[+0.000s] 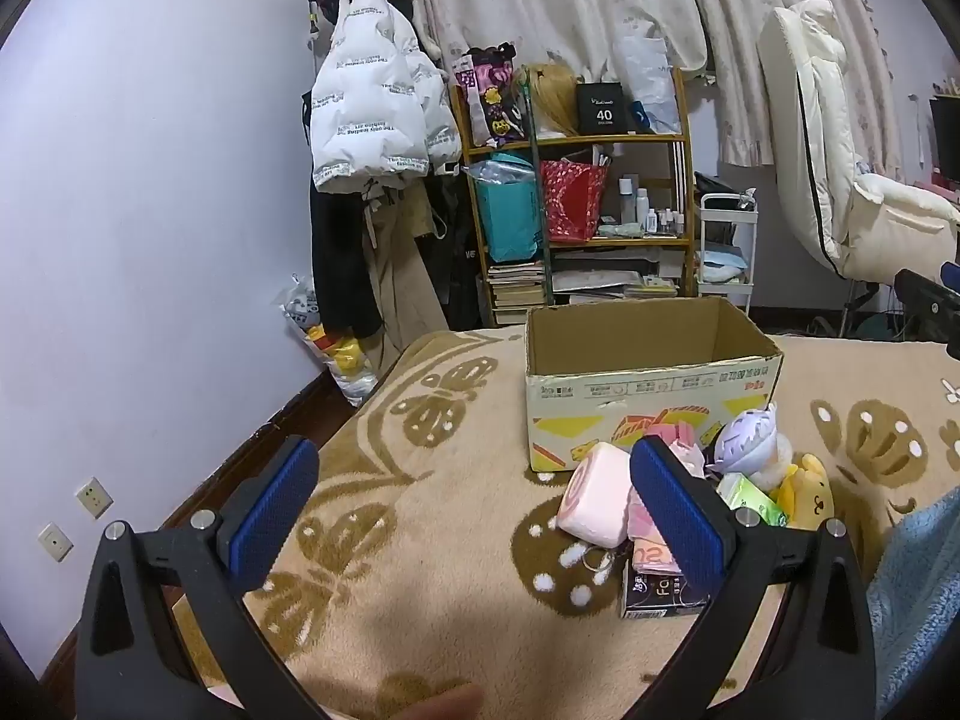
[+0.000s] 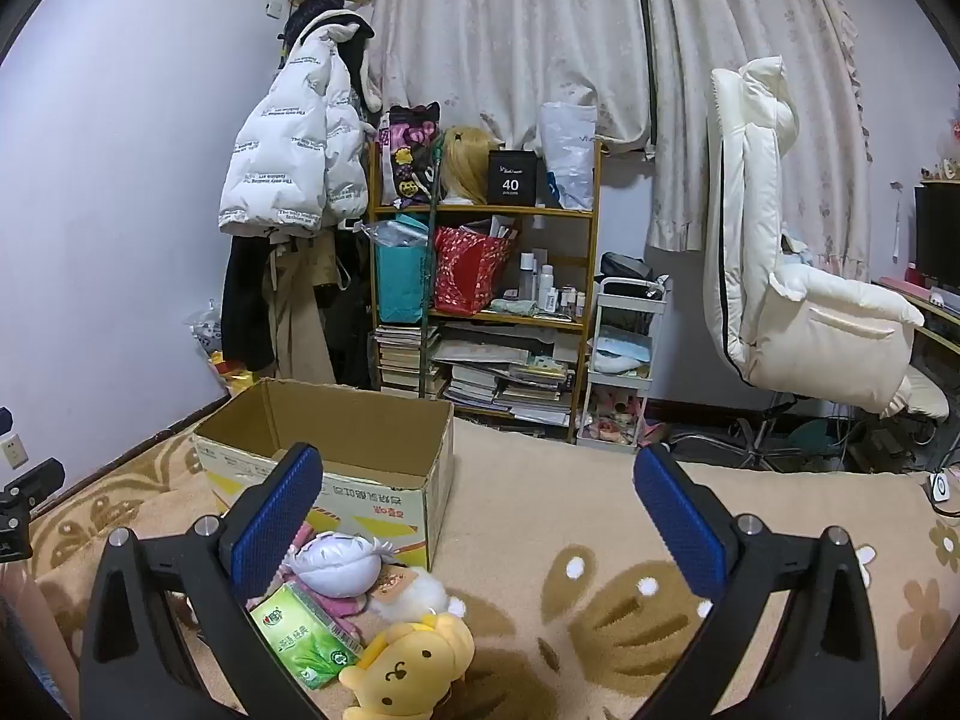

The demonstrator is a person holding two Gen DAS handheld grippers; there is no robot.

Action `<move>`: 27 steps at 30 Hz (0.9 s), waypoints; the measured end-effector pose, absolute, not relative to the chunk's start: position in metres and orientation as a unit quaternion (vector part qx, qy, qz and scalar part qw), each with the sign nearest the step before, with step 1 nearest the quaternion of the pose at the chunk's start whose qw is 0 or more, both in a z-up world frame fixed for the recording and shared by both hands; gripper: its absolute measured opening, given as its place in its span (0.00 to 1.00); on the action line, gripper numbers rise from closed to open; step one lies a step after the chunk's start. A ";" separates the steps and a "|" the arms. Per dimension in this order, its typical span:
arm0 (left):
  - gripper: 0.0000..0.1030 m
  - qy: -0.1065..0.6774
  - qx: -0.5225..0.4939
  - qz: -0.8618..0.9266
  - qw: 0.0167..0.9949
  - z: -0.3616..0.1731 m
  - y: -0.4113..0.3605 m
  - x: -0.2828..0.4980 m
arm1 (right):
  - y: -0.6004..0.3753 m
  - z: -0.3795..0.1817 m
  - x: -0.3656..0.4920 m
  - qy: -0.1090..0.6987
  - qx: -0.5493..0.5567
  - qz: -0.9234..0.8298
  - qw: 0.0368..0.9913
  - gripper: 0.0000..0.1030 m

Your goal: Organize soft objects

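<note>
left gripper (image 1: 474, 516) jaws spread wide, nothing between the blue pads (image 1: 273, 513), pitched slightly downward. right gripper (image 2: 477, 519) likewise: wide apart, empty, angled gently down.

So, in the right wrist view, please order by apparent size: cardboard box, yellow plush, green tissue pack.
1. cardboard box, clearly largest though farthest.
2. yellow plush and green tissue pack: they look alike, so unranked.

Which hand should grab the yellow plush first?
Probably the right. The yellow plush lies just in front of the open right gripper, unobstructed. From the left gripper it sits far off to the side, behind the pink cushion and green pack.
</note>
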State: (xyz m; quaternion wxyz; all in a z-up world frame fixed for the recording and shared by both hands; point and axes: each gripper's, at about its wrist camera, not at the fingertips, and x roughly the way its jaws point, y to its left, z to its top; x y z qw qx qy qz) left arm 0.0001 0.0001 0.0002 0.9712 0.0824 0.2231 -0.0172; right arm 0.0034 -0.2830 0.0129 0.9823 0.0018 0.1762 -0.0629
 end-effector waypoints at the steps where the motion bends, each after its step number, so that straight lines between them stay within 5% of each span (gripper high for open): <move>1: 1.00 0.226 0.082 -0.018 0.970 0.000 0.000 0.000 | -0.283 0.013 0.003 0.175 0.000 -0.063 0.983 1.00; 27: 1.00 0.231 0.087 -0.017 0.969 -0.007 0.001 0.004 | -0.282 0.012 0.004 0.178 -0.001 -0.063 0.982 1.00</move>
